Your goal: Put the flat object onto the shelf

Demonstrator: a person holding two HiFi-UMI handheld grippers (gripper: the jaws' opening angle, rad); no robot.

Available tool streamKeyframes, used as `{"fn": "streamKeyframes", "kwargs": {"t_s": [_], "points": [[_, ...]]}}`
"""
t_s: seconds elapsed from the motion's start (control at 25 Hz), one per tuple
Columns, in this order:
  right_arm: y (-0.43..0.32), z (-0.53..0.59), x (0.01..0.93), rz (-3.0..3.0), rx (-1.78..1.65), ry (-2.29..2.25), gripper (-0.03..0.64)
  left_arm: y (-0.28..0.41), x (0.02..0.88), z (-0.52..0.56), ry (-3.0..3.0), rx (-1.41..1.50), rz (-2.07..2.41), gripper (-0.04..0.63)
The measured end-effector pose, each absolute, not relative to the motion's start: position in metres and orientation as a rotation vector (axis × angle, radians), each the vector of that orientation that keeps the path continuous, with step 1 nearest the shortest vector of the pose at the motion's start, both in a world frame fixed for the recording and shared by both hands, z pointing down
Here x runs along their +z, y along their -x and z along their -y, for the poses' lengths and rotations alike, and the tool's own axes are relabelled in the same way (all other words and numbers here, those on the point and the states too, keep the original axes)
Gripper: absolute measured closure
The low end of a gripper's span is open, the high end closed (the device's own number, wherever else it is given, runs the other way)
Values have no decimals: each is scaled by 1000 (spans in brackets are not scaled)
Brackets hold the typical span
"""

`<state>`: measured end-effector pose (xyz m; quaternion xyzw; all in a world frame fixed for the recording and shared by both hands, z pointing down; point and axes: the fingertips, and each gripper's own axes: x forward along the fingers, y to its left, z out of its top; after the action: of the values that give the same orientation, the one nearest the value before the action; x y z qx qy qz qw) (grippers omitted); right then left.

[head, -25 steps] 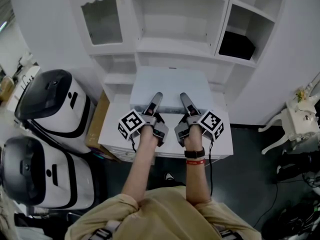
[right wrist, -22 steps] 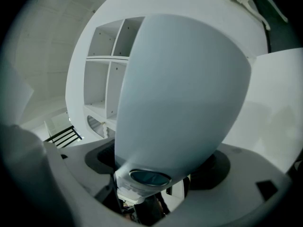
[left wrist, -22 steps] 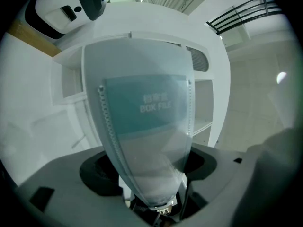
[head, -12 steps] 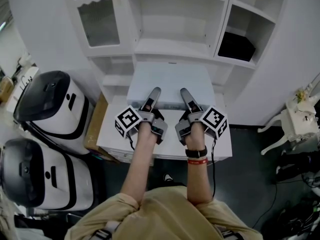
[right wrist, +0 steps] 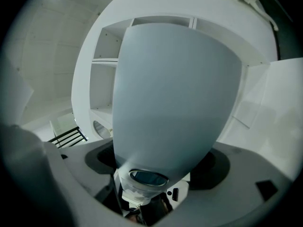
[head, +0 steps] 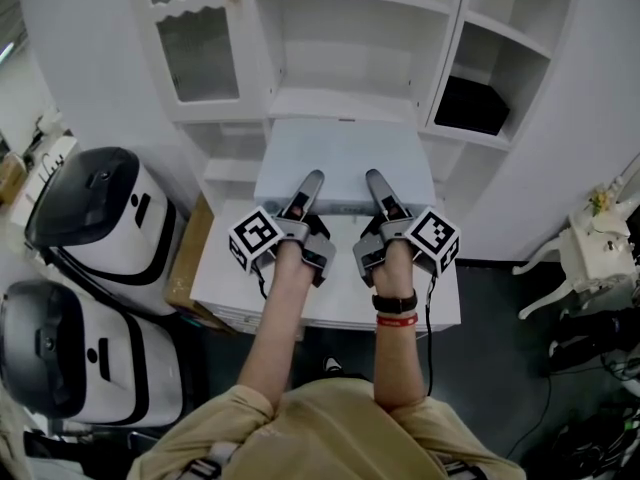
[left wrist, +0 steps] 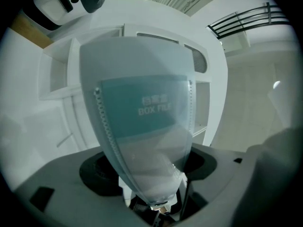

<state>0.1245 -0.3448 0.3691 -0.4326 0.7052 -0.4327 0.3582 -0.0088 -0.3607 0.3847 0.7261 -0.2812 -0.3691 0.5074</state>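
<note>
The left gripper (head: 311, 182) and the right gripper (head: 377, 182) each clamp the near edge of the file (head: 345, 151) (a pale flat box). It is close to the shelf (head: 335, 104).

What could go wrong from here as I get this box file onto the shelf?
1. The left hand-held gripper and right hand-held gripper clamp the box file only at its near edge, so its far end may sag or slip.
2. Its far edge sits close to the shelf ledge and might knock it.
3. The file looks almost as wide as the gap between the uprights; skewing could catch them.
</note>
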Motion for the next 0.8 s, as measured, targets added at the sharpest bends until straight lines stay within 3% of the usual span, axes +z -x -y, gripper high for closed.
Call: {"fn": "streamKeyframes", "kwargs": {"t_s": [0.8], "points": [[-126,384,329,-1873,-1069,1028,204,5,336,403,-1793,-983,607,238]]}}
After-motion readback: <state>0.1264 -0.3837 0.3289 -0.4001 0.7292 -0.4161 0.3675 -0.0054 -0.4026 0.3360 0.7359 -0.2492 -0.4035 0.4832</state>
